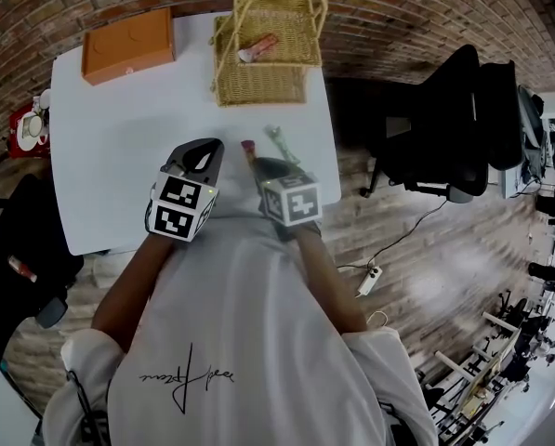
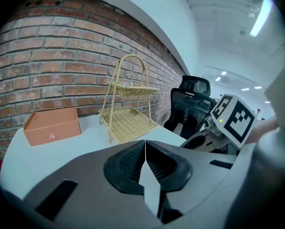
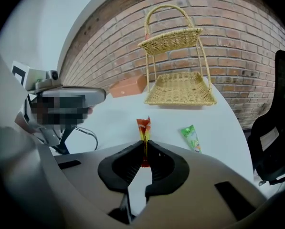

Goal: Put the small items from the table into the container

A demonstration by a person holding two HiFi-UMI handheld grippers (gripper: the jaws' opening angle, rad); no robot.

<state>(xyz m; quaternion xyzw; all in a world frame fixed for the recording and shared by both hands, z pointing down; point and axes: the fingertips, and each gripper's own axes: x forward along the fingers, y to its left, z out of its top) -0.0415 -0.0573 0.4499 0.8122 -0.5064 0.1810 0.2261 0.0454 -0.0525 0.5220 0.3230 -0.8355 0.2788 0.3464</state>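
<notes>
box (image 1: 128,45) left of basket (image 1: 258,87), packet (image 1: 257,48) in basket

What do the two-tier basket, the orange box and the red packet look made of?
Basket: woven wicker or rattan, matte straw colour; open weave shows.
Box: smooth, matte orange, perhaps cardboard or leatherette; unclear.
Packet: thin glossy plastic film, likely; crimped end, held flat by the right gripper.

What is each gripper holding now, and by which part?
The right gripper pinches a thin red-orange sachet by its lower half, top end free. The left gripper is shut on nothing.
</notes>
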